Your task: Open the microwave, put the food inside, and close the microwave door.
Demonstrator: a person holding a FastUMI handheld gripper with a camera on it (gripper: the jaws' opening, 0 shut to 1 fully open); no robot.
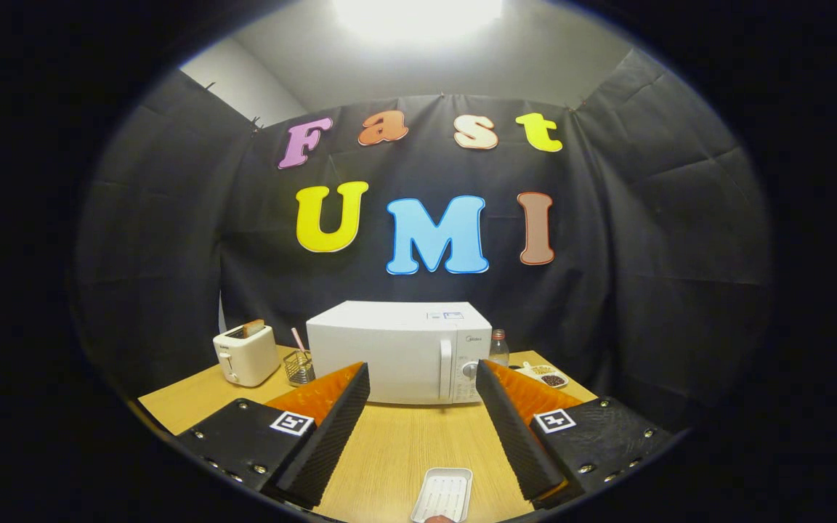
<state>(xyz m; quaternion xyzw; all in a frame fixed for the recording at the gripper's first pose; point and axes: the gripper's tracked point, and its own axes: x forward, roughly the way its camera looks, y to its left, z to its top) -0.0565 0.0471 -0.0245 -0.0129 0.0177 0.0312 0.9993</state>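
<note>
The microwave [398,352] and toaster [246,354] have smooth, slightly glossy plastic-looking shells, the table [397,443] is matt wood grain, the tray [443,495] looks like ribbed white plastic, the basket [299,367] is wire mesh, and the gripper [422,381], fingers spread, has ridged pads [331,428]

The camera rides on the tongs [422,378] and looks forward along the two spread fingers, a little above the wooden surface [397,450] and slightly down on it. It faces the closed microwave [397,352] at 12 o'clock from some way back, with the toaster [246,354] at 10 o'clock and a white tray [444,494] close under the lens at 6 o'clock.
</note>
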